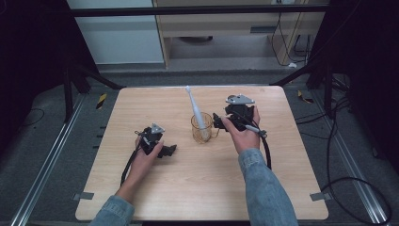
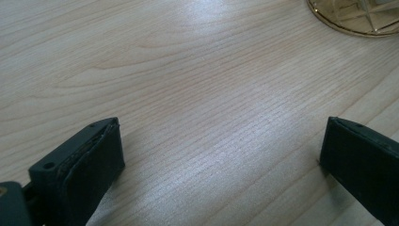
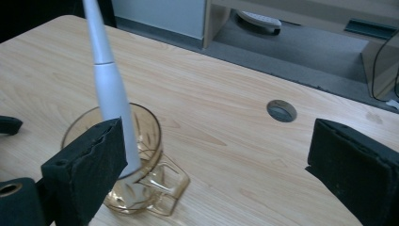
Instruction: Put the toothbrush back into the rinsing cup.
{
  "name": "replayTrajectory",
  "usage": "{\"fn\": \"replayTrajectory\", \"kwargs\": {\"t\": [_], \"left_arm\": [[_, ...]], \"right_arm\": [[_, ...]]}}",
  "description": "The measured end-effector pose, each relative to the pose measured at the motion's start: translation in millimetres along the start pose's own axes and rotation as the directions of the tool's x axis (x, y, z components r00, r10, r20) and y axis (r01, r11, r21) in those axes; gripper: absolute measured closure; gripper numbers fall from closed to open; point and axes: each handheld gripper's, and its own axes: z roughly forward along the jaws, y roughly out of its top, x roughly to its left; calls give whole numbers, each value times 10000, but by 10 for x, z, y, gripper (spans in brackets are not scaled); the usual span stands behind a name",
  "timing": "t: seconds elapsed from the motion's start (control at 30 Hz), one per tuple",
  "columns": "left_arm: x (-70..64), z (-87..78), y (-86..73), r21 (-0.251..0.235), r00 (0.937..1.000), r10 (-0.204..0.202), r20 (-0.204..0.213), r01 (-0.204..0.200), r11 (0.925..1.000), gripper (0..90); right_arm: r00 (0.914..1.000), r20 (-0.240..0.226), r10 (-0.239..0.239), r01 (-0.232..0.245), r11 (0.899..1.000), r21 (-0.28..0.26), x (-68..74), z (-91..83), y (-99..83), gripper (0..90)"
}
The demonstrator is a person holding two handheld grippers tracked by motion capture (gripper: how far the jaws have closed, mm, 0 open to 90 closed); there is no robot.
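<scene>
My right gripper (image 1: pixel 217 121) sits just beside the amber glass cup (image 1: pixel 202 129), on its right, with its jaws spread wide and holding nothing. The cup stands near the middle of the table (image 1: pixel 155 188), and a white electric toothbrush (image 1: pixel 196 109) leans in it, head up and tilted toward the far edge. My left gripper (image 1: pixel 168 149) rests low on the wood to the cup's left, jaws also wide apart and empty; in the left gripper view the cup's base (image 2: pixel 357 19) sits off at the top right.

I judge the work in hand is taking the toothbrush handle (image 3: pixel 113 108). To do it well, I should centre the handle between the jaws above the rim, close squarely, and lift along its lean so the cup doesn't tip.
</scene>
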Motion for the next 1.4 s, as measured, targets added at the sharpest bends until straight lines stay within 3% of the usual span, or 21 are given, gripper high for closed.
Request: {"fn": "replayTrajectory", "kwargs": {"t": [0.4, 0.6, 0.93, 1.1, 1.4], "left_arm": [[3, -1, 1, 14, 10000, 43, -8, -43, 10000, 0], [3, -1, 1, 14, 10000, 41, -5, -41, 10000, 0], [4, -1, 1, 15, 10000, 52, -8, -52, 10000, 0], [3, 0, 1, 14, 10000, 53, -8, -53, 10000, 0], [5, 0, 2, 18, 10000, 60, 7, -60, 10000, 0]], "right_arm": [[9964, 721, 452, -468, 9987, 197, -300, -97, -173, 59], [9946, 867, 564, -600, 9974, 400, -395, -97, -268, 60], [9880, 1396, 663, -785, 9934, 836, -586, 25, -425, 69], [9808, 1678, 997, -1188, 9870, 1079, -704, 122, -483, 79], [9768, 1907, 971, -1247, 9825, 1384, -807, 269, -567, 88]]}}
